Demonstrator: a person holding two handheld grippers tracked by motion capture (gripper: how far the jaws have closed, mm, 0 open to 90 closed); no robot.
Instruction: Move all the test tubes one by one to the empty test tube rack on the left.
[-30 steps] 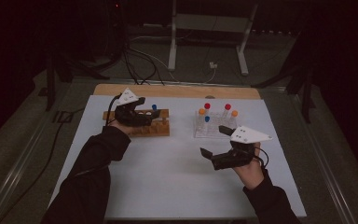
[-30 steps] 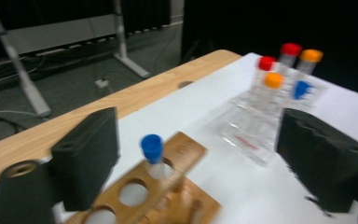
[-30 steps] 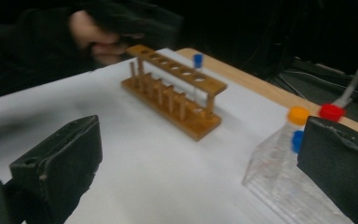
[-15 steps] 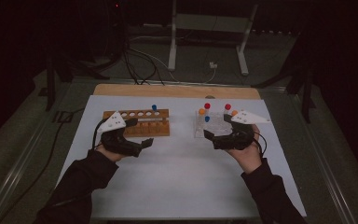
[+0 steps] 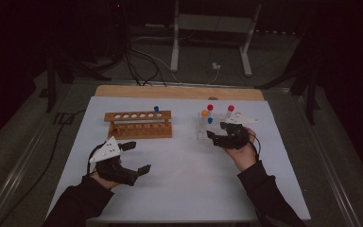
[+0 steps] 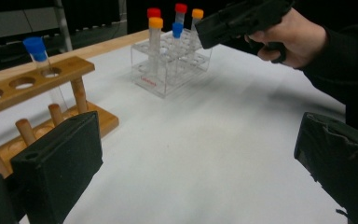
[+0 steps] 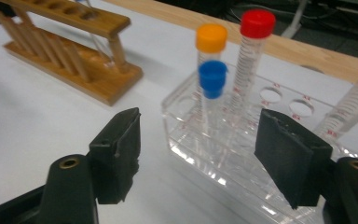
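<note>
Blue-capped tube (image 7: 212, 88) upright in clear rack (image 7: 242, 158), upper centre of right gripper view, dead ahead between right tool (image 7: 209, 158) jaws (just been closing, nothing gripped yet). Long axis vertical. Left tool (image 5: 131, 158) wide open, empty, lower left of high view, well apart.

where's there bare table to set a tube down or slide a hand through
The widest bare patch lies in front of the wooden rack and clear rack, between the left claw and right claw. A narrower lane runs between the racks. It is crowded at the clear rack, where the right claw sits against the tubes.
</note>
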